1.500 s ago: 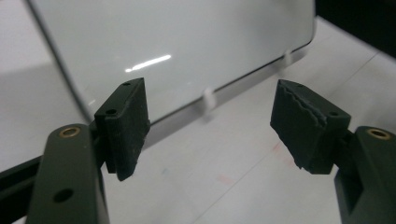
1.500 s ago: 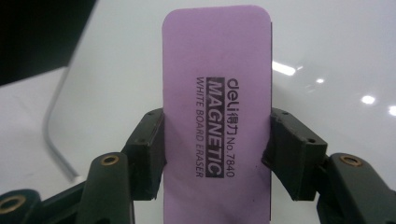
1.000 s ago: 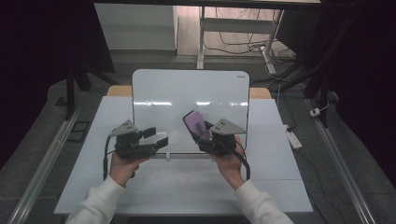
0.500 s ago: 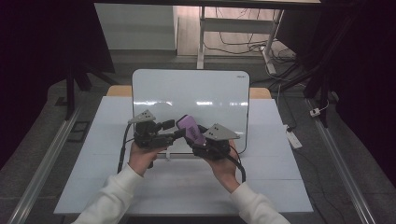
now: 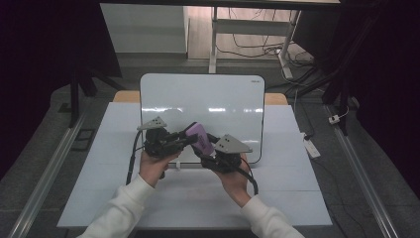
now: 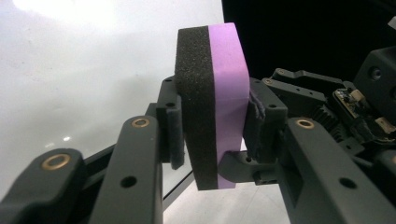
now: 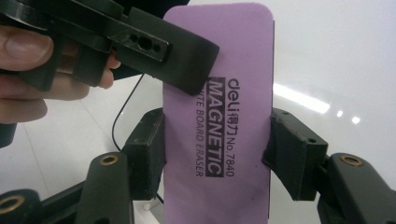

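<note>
Two grippers had the purple whiteboard eraser (image 5: pixel 200 138) at once, held in the air just in front of the upright whiteboard (image 5: pixel 208 106). Your right gripper (image 7: pixel 215 156) clamped its long edges, printed purple face toward that camera. Your left gripper (image 6: pixel 211 125) pinched it across the thickness, one jaw on the black felt, the other on the purple back. In the left gripper view, the eraser's top end stood clear above the jaws. You had bare white table (image 5: pixel 297 188) to either side and behind your hands. Your left hand (image 5: pixel 154 166) sat near the board's lower edge.
</note>
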{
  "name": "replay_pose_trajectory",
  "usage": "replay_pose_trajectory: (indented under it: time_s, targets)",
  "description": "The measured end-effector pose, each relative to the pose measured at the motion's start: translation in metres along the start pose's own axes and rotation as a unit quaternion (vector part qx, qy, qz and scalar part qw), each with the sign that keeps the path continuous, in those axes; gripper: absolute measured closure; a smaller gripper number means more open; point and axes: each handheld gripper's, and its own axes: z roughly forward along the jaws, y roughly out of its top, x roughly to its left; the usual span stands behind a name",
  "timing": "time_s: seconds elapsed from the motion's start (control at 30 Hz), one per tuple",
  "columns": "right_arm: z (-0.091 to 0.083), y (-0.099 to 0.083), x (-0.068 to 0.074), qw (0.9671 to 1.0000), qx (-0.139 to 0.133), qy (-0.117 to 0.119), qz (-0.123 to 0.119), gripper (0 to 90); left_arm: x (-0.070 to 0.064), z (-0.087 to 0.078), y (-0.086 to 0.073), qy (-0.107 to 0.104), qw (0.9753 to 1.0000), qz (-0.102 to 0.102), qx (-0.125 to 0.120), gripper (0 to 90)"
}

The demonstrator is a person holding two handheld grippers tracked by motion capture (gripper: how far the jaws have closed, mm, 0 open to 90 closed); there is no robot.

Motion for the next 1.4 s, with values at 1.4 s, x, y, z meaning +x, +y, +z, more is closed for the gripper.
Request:
replay_pose_trajectory:
  time_s: [1.4]
  targets:
    - [-0.161, -0.092, -0.119, 0.9804, 0.088, -0.161, 0.071, 30.6, 0.065, -0.058, 0.103, 0.216, 0.9762, -0.013, 0.017, 62.2]
